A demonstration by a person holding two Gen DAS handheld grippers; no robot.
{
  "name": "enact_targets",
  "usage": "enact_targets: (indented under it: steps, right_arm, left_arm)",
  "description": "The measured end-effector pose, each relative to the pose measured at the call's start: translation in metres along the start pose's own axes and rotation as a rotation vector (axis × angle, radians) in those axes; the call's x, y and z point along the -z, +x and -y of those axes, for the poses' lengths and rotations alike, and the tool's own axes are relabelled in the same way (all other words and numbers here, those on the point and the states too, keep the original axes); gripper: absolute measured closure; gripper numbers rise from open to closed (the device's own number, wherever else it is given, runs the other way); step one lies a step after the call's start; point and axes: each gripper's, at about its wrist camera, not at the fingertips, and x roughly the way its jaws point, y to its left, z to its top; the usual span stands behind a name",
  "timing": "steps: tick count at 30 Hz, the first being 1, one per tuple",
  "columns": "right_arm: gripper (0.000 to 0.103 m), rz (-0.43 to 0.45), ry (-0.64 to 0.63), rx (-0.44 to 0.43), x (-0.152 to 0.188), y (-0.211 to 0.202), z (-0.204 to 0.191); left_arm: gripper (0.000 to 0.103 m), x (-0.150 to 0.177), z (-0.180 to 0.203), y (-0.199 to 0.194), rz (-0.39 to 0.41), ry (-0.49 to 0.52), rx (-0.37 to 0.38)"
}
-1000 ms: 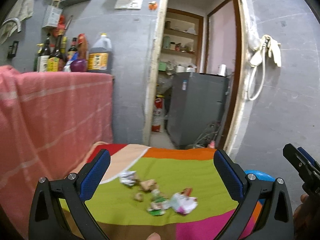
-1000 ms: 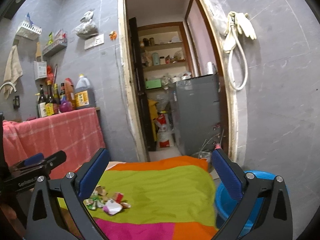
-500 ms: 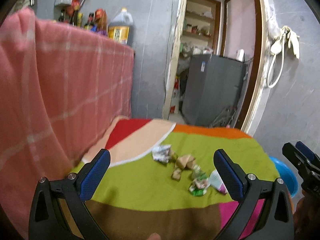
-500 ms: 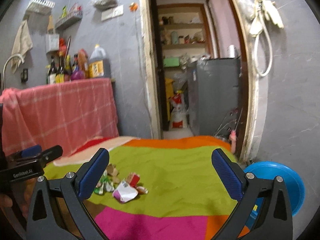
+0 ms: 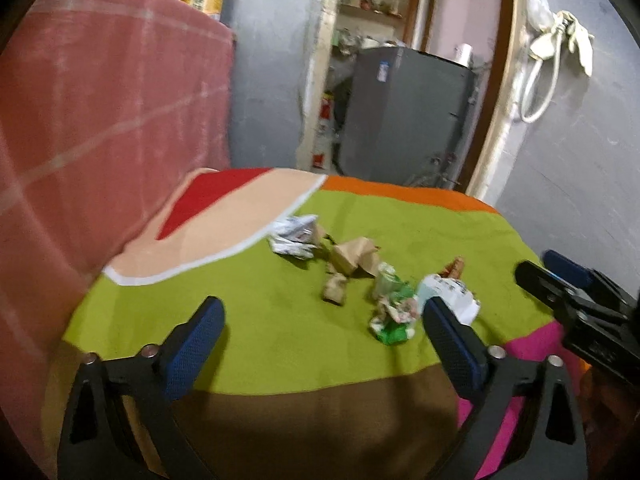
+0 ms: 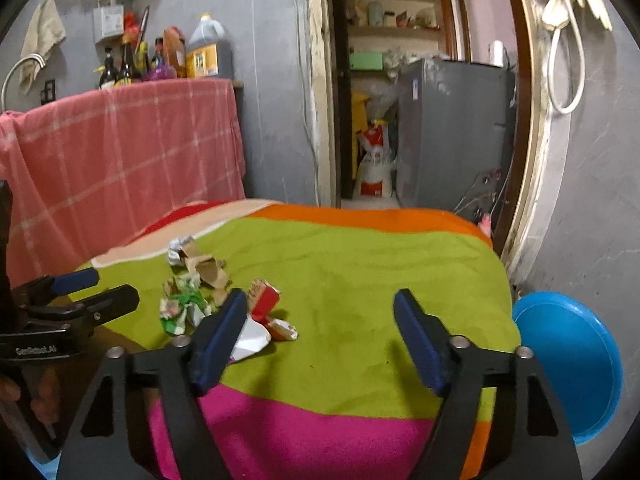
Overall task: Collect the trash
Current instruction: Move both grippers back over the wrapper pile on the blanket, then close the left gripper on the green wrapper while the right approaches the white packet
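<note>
Green-centred multicolour cloth [image 6: 360, 264] carries the trash pile [image 5: 372, 276] of crumpled wrappers and brown paper; blue bin [image 6: 568, 368] sits just beside the cloth's right edge. Approach step: left gripper [image 5: 320, 320] and right gripper [image 6: 320, 320] hover near the pile, both narrowing, nothing between the jaws. Next, probably the right one shifts onto the white-red wrapper [image 6: 256, 320] and pinches.

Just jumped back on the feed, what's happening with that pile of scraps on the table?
A person holds a gripper in each hand over crumpled wrappers and torn cardboard bits on the multicoloured cloth. Nothing is picked up yet. The left gripper and right gripper are both closing on empty air, just short of the pile. A blue basin sits beside the table.
</note>
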Motion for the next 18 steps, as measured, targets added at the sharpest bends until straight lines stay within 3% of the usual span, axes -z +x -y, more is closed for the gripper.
enact_targets:
  steps: [5, 9, 14, 18]
  right_arm:
    - [0.042, -0.056, -0.009, -0.011, 0.0, 0.012, 0.003]
    - [0.047, -0.099, -0.026, -0.034, 0.001, 0.021, 0.001]
    - [0.05, -0.153, -0.059, -0.065, 0.003, 0.033, -0.006]
    - [0.051, -0.181, -0.082, -0.09, 0.004, 0.039, -0.01]
  left_arm:
    - [0.038, -0.003, 0.01, 0.018, -0.077, 0.038, 0.055]
    - [0.047, -0.004, 0.017, 0.026, -0.109, 0.065, 0.096]
    - [0.074, -0.005, 0.024, 0.035, -0.148, 0.088, 0.131]
    - [0.083, -0.004, 0.024, 0.037, -0.154, 0.091, 0.143]
